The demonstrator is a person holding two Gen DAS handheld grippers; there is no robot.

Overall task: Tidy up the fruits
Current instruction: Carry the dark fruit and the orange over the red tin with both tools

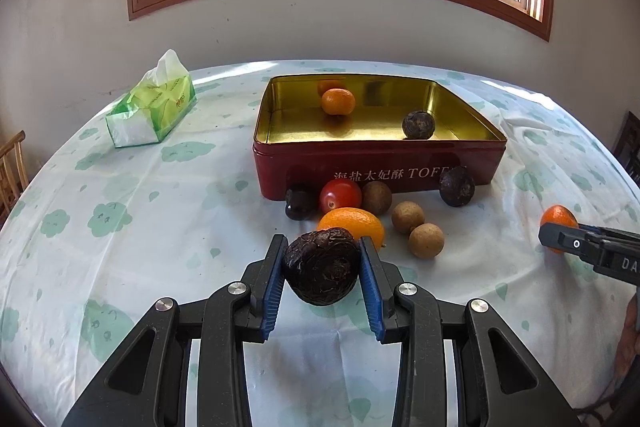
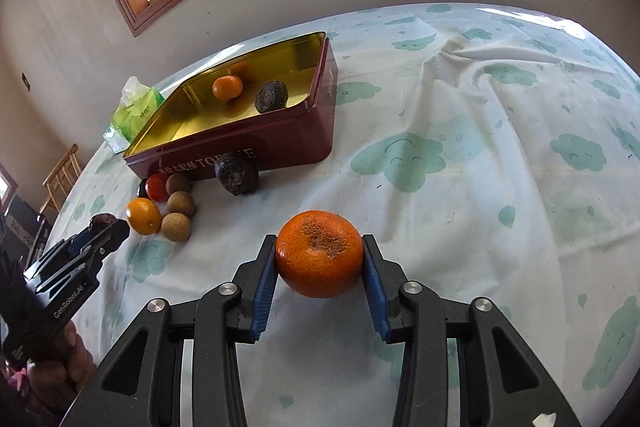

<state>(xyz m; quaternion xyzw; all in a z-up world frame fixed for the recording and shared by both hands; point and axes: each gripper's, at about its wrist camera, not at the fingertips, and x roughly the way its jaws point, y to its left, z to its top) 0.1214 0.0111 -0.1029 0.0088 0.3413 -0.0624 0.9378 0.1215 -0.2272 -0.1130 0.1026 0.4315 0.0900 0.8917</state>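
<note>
Both grippers loaded over the cloth-covered bench. The left gripper is closed on a dark wrinkled fruit, blue pads pressing its two flanks; the right gripper is closed on a mandarin, pads against its sides, and shows as a dark tip at the right margin of the left view. The open tin stands toward the far edge of the bench, below the window, already holding one mandarin and one dark fruit. Loose fruit lies against the tin's near wall: a tomato, a kumquat, three brown longans and a second dark fruit.

Step in hand, as judged: carrying the gripped fruits to the tin. Done well, each gripper clears the near wall before it descends, lowers close to the gold floor, and only then releases, since round fruit dropped from height is likely to roll or bounce. One gripper at a time avoids a clash above the tin, and an empty patch of floor avoids knocking the fruit already there.

Orientation: the mandarin is near-spherical with no real long axis; its rough, scarred patch faces up toward the camera. The dark fruit is slightly elongated, its long axis running away from the camera, between the pads
</note>
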